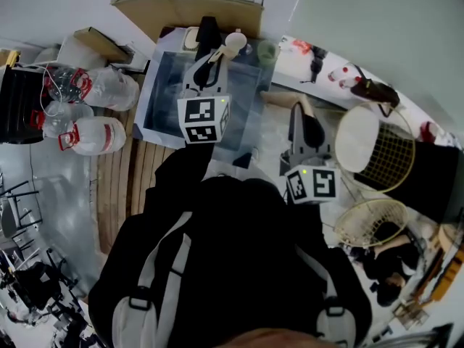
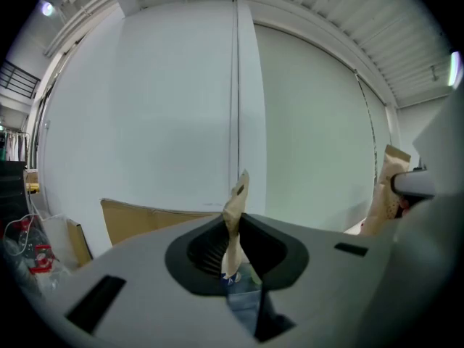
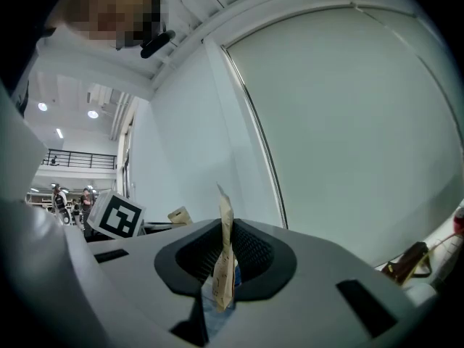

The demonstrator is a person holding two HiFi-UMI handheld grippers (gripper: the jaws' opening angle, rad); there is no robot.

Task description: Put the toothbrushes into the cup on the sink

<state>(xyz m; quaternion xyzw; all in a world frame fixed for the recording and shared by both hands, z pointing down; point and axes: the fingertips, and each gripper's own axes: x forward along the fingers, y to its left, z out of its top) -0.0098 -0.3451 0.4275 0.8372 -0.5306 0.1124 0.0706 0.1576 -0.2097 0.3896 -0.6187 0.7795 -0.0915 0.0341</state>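
Observation:
Both grippers point up toward a white wall. My left gripper [image 2: 233, 256] is shut on a tan paper-wrapped toothbrush [image 2: 235, 212] that sticks up between its jaws. In the head view this gripper [image 1: 210, 55] hangs over the blue-grey sink [image 1: 163, 93], and its pale toothbrush [image 1: 230, 43] reaches toward a small greenish cup [image 1: 267, 51] at the sink's far right corner. My right gripper [image 3: 223, 267] is shut on a second tan wrapped toothbrush [image 3: 225, 238]. In the head view it [image 1: 299, 113] is over the counter right of the sink, with its toothbrush [image 1: 279, 98] pointing left.
Several large water bottles [image 1: 90, 133] lie left of the sink. Two wire baskets [image 1: 384, 154] [image 1: 373, 222] stand on the right. A cardboard sheet [image 1: 181, 9] leans behind the sink. The person's black backpack [image 1: 232, 267] fills the lower middle.

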